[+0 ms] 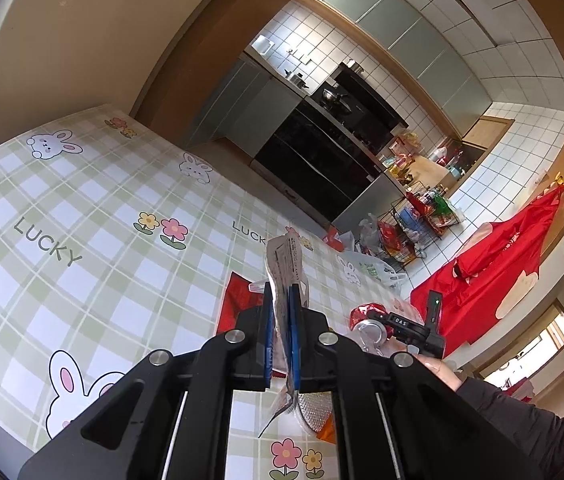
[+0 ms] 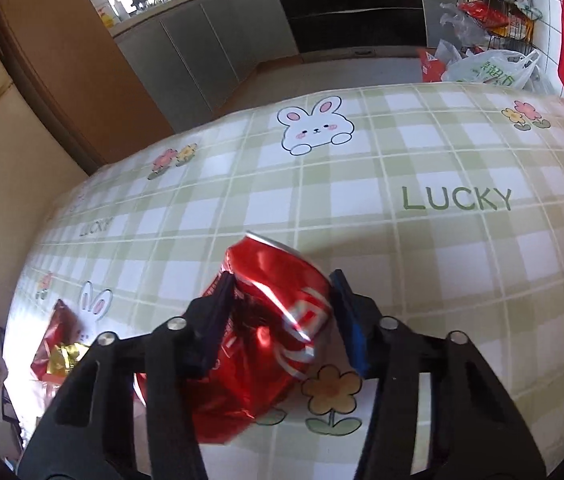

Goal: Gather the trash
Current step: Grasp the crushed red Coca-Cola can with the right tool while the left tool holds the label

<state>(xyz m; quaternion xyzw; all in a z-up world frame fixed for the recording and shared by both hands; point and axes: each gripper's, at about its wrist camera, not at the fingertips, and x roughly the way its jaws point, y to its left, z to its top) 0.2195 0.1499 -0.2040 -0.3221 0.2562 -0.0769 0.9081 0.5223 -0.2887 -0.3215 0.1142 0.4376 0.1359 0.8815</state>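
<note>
A: The left claw (image 1: 280, 308) is clamped on a thin wrapper (image 1: 283, 276) held above the counter (image 1: 82, 200); it's limp and could slide out.

B: The right claw (image 2: 282, 312) straddles a crushed red can (image 2: 270, 320). The left pad touches it; whether the right pad does, I cannot tell. Blur hides the can's underside, so it may be lifted or resting.

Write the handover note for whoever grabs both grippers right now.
Left gripper: shut on a crumpled white wrapper, held above the tablecloth.
Right gripper: shut on a crushed red can, also lifted.
Done: both pieces picked up.
Left: no bin is in view, so both still need dropping; a red foil wrapper lies near the table edge, and a second red wrapper sits behind the left fingers.
</note>
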